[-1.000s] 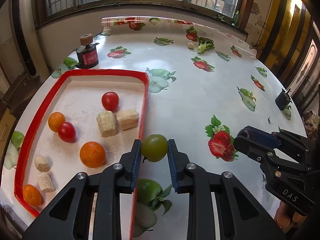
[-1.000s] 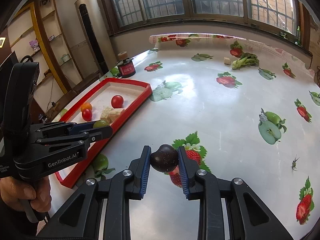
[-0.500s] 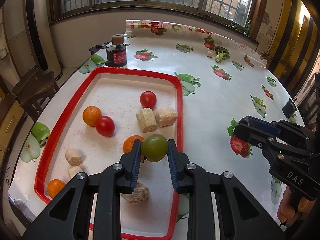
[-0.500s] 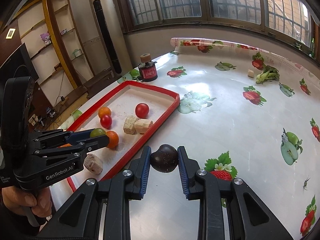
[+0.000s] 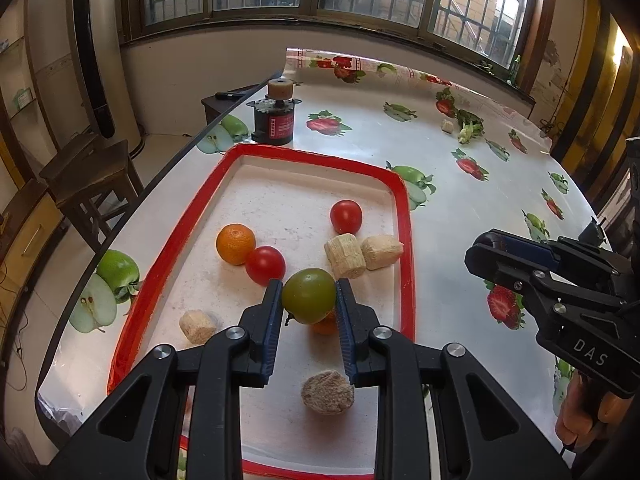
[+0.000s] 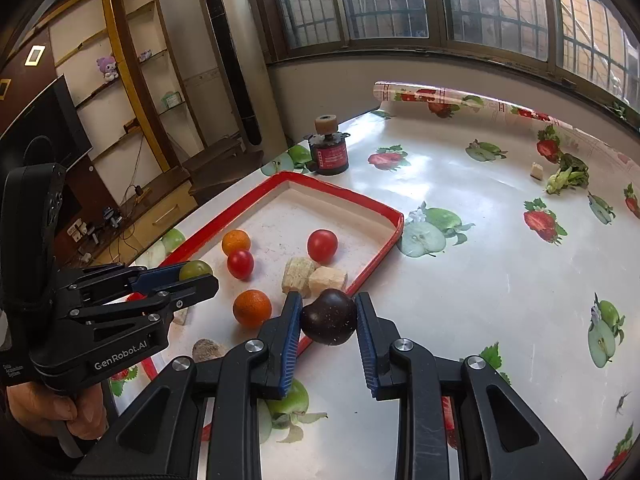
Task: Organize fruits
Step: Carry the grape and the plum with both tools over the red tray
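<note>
Green fruit (image 5: 308,295): clamped between the left gripper (image 5: 308,312) fingers, held above the tray's middle, over an orange (image 5: 326,326) partly hidden beneath it.
Dark fruit (image 6: 329,322): pinched by the right gripper (image 6: 329,334) fingers, at the tray's near right rim, not yet inside.
Change: a second ago the green fruit hung over the tray's right rim and the dark one over bare tabletop; both have since shifted towards the tray.
Meaning: judged as carry nearly done; release into the tray looks like the next step for the left, with the right following.
Tray (image 5: 407,248): red-rimmed, holds two tomatoes (image 5: 346,216) (image 5: 265,265), oranges (image 5: 235,243), several pale corn-cob chunks (image 5: 345,255) and a brownish lump (image 5: 327,391).
Risk: round fruit may roll on release; open space is tight near the centre.
Tabletop (image 6: 480,264): fruit-print cloth; a small motor (image 5: 273,124) stands just beyond the tray; greens (image 6: 568,178) lie well apart at the far edge.
</note>
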Demonstrator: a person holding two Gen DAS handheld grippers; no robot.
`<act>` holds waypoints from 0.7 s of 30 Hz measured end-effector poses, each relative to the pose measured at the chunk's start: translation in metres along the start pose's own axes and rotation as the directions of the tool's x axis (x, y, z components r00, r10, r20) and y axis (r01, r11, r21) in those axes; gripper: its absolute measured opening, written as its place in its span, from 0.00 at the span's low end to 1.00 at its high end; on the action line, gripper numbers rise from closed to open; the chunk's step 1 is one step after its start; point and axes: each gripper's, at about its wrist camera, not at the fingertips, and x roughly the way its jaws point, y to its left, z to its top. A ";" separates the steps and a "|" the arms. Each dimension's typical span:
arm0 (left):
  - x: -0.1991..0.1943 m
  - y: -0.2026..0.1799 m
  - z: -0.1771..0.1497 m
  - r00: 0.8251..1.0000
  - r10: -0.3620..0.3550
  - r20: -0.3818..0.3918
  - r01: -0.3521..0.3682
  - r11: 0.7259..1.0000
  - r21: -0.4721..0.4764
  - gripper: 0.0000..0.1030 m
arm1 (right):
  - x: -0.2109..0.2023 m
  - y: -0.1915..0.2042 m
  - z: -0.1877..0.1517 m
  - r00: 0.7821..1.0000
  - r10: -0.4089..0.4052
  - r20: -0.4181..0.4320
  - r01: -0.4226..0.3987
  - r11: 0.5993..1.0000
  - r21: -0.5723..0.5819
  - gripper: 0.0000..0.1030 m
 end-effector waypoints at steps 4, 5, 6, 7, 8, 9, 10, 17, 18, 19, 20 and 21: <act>0.001 0.009 0.004 1.000 0.014 0.003 -0.014 1.000 -0.011 0.23 | 0.007 0.006 0.005 1.000 0.008 -0.004 -0.008 1.000 -0.013 0.26; 0.001 0.011 0.005 1.000 0.016 0.003 -0.016 1.000 -0.014 0.23 | 0.008 0.007 0.006 1.000 0.010 -0.006 -0.010 1.000 -0.015 0.26; 0.002 0.012 0.006 1.000 0.019 0.003 -0.019 1.000 -0.016 0.23 | 0.010 0.008 0.007 1.000 0.012 -0.008 -0.012 1.000 -0.018 0.26; 0.002 0.014 0.007 1.000 0.022 0.003 -0.022 1.000 -0.016 0.23 | 0.012 0.009 0.008 1.000 0.014 -0.009 -0.014 1.000 -0.019 0.26; 0.003 0.015 0.008 1.000 0.025 0.003 -0.025 1.000 -0.017 0.23 | 0.014 0.011 0.009 1.000 0.016 -0.011 -0.016 1.000 -0.022 0.26; 0.003 0.016 0.009 1.000 0.027 0.004 -0.027 0.999 -0.017 0.23 | 0.016 0.012 0.010 1.000 0.017 -0.013 -0.017 1.000 -0.024 0.26; 0.004 0.017 0.010 1.000 0.029 0.004 -0.029 0.999 -0.017 0.23 | 0.017 0.012 0.011 1.000 0.019 -0.014 -0.019 1.000 -0.025 0.26; 0.011 0.025 0.017 0.999 0.040 -0.002 -0.040 0.999 -0.019 0.23 | 0.031 0.013 0.019 0.999 0.028 -0.024 -0.029 0.999 -0.023 0.26; 0.012 0.026 0.018 0.999 0.041 -0.004 -0.041 0.999 -0.020 0.23 | 0.033 0.013 0.020 0.999 0.028 -0.025 -0.029 0.999 -0.023 0.26; 0.013 0.027 0.020 0.999 0.042 -0.005 -0.042 0.999 -0.022 0.23 | 0.034 0.012 0.021 0.999 0.029 -0.025 -0.029 0.999 -0.024 0.26; 0.015 0.029 0.022 0.999 0.042 -0.007 -0.042 0.999 -0.023 0.23 | 0.036 0.012 0.023 0.999 0.030 -0.026 -0.030 0.999 -0.025 0.26; 0.016 0.030 0.023 0.999 0.043 -0.010 -0.043 0.999 -0.025 0.23 | 0.038 0.012 0.024 0.999 0.030 -0.028 -0.031 0.999 -0.025 0.26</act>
